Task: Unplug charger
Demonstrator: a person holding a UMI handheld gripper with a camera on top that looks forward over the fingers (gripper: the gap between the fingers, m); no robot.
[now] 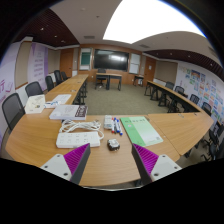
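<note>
With its jaws apart and holding nothing, the gripper (112, 165) hangs above the wooden table (40, 140), where a white power strip (77, 140), presumably carrying the charger, lies just ahead, untouched, so the unplugging remains undone, chairs (12, 106) beyond.
</note>
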